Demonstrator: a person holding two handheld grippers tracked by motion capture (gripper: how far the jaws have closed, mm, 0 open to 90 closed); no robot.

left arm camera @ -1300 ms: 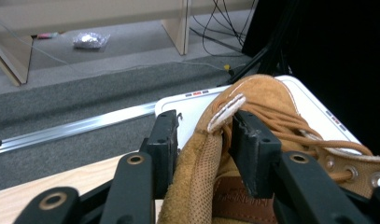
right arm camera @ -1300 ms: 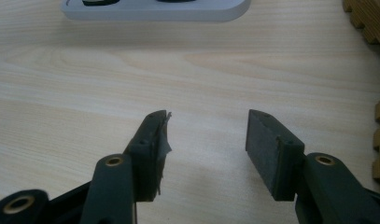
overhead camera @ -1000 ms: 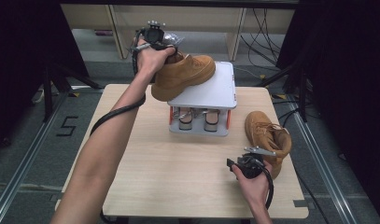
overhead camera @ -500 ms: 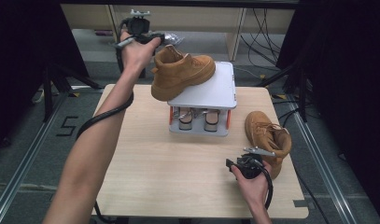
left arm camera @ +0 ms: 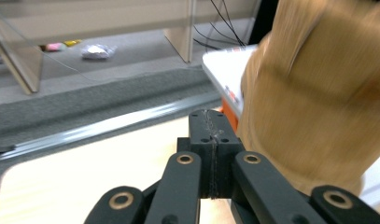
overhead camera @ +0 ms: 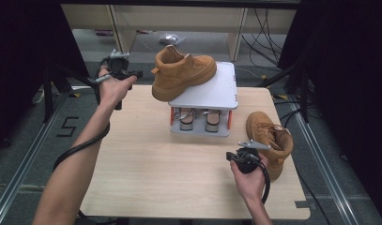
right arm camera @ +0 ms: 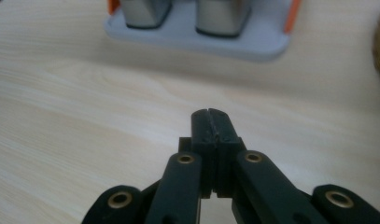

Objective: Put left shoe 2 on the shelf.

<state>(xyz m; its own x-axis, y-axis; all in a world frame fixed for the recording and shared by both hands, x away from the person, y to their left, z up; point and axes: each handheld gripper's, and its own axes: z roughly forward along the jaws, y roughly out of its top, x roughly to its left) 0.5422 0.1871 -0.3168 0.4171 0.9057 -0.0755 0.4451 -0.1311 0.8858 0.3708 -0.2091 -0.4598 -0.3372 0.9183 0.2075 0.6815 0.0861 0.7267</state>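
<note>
Your clenched, empty right gripper (overhead camera: 247,157) sits lower right, just left of the tan suede boot (overhead camera: 269,140) lying toe-away on the wooden table (overhead camera: 146,173); left gripper (overhead camera: 119,70), clenched too, is far off.

light wood table (overhead camera: 146,168) in the middle, standing on grey carpet floor (overhead camera: 24,154). metal rails (overhead camera: 19,164) run along both sides of the table. black tape mark (overhead camera: 66,126) on the floor at left. beige cabinet or shelf unit (overhead camera: 179,18) at the back, open underneath, with loose cables (overhead camera: 263,23) and a crumpled silver wrapper (overhead camera: 171,38) on the floor there. black curtains (overhead camera: 339,70) on both sides. even indoor light.
</note>
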